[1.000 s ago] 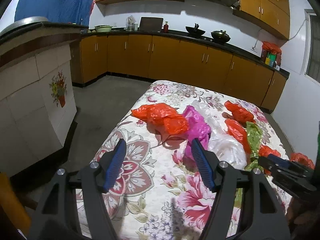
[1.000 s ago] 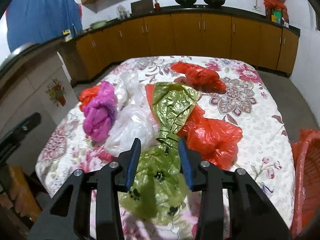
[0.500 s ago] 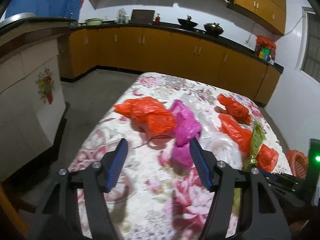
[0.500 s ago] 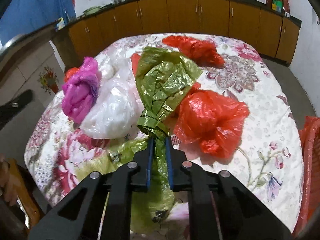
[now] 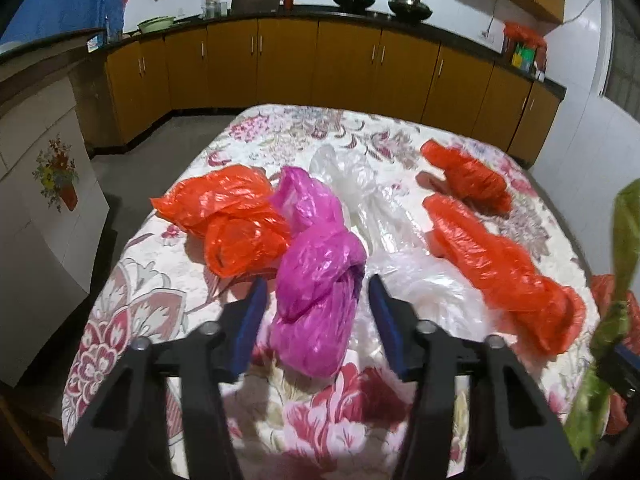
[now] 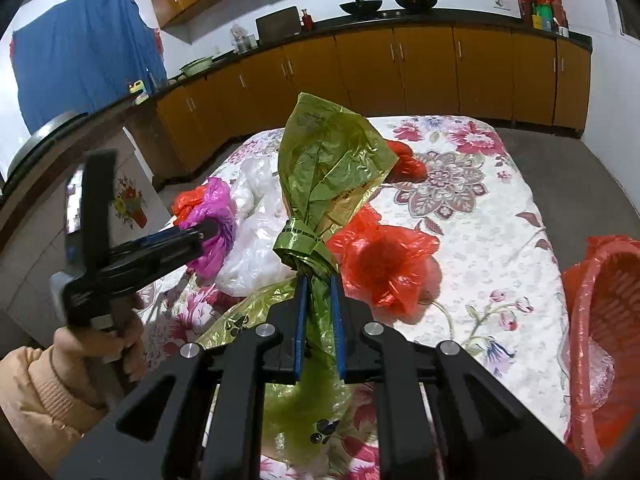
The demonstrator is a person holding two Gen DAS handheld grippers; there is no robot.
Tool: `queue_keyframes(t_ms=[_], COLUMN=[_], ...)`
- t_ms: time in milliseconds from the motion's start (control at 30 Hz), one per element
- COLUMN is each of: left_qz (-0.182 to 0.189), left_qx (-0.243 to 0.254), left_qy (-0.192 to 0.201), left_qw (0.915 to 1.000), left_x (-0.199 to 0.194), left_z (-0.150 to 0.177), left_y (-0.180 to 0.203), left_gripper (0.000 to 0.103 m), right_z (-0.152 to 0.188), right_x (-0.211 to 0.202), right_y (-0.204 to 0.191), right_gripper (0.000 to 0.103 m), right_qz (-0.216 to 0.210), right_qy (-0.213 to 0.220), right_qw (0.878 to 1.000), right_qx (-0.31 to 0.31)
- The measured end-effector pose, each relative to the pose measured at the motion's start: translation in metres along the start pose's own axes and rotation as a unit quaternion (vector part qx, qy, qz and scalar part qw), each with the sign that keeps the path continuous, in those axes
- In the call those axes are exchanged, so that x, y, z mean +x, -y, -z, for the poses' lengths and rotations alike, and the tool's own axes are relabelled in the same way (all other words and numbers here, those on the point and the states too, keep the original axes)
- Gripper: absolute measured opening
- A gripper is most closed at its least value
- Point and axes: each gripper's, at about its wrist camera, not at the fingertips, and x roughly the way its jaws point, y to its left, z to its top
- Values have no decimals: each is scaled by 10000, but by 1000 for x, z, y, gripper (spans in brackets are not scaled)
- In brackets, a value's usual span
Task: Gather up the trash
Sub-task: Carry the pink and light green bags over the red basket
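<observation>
Both grippers showing black frames, blue finger pads, silver screws; person wearing peach padded sleeve.

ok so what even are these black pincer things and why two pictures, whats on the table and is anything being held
No robot here: a person holds a hand-held gripping tool in each hand, and each tool carries a wide-angle camera looking along its two blue-padded fingers. That gives two pictures, one per hand.

The left tool has just been closing around the pink bag, which sits between its fingers, but the pads do not yet press on it. The right tool is shut on the twisted neck of the green bag, and its view also shows the left tool from the side.

On the flowered tablecloth lie crumpled plastic bags: orange ones, a clear one and the pink one. A red basket stands at the right edge.
</observation>
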Motion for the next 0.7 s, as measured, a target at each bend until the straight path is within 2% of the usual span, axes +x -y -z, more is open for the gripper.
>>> queue_keyframes(t_ms=[67,200,700], left_qz=[72,205,677], left_qx=[-30,-85,61], left_qy=[-91,32,602], left_qw=[9999,9997,9959], left_x=[6,1,-60], left_z=[0,2,4], left_y=[-1,-3,14], left_gripper=[36,31,30], right_z=[1,1,-4], right_x=[-2,-5,-45], right_y=[4,10,42], right_gripper=[13,13,12], right_qz=[7,37,402], right_qy=[2,39,510], right_qw=[10000,9999,9972], right_qx=[34,122,374])
